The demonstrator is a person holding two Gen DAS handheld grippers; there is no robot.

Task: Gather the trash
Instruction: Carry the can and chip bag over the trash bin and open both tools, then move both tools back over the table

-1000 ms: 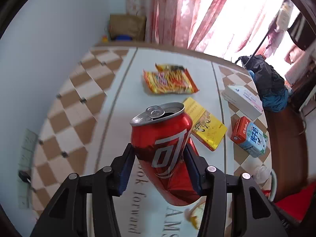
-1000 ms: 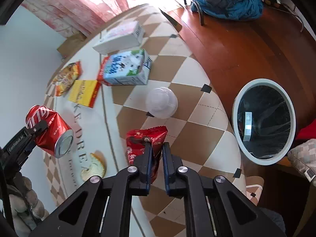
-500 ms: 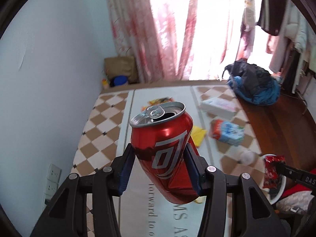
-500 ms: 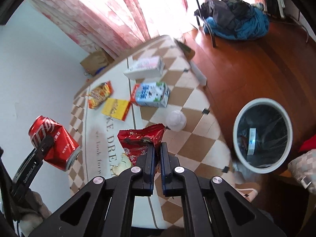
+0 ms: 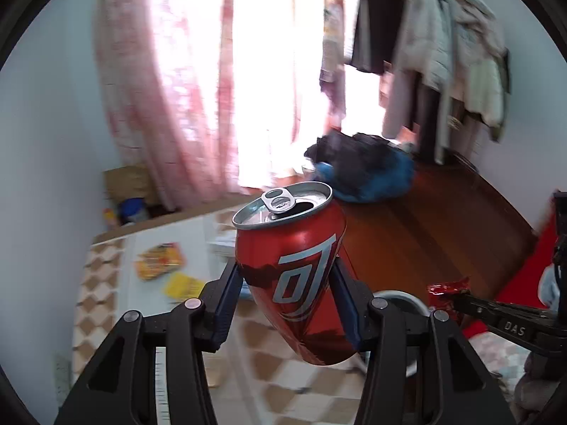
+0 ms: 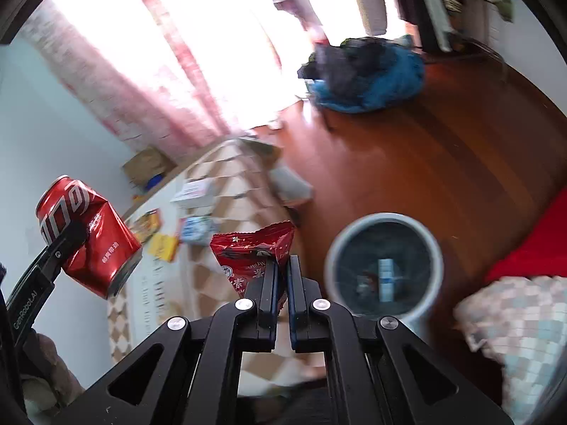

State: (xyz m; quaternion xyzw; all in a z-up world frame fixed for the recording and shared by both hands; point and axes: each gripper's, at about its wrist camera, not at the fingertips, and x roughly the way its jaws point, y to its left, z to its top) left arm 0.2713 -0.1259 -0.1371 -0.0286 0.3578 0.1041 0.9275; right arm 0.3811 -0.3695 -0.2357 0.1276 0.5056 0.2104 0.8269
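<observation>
My left gripper [image 5: 285, 279] is shut on a dented red soda can [image 5: 297, 265], held high above the table with its opened top tilted away. The same can [image 6: 85, 237] shows at the left of the right wrist view. My right gripper [image 6: 281, 265] is shut on a red snack wrapper [image 6: 255, 251], which sticks up between the fingers. That wrapper [image 5: 448, 292] appears at the right of the left wrist view. A white round bin [image 6: 384, 265] with a dark liner stands on the floor just right of the wrapper, with a small carton inside.
The checkered table [image 6: 226, 212] still carries a yellow packet [image 5: 182, 285], an orange noodle packet [image 5: 159, 260], a milk carton [image 6: 196, 228] and a white box [image 6: 193, 191]. A blue and black clothes heap [image 6: 365, 78] lies on the wooden floor. A patterned cushion [image 6: 514, 329] sits at right.
Both grippers have risen and swung away from the table toward the floor side. The bin now sits closer to the held wrapper. Both holds are unchanged.
</observation>
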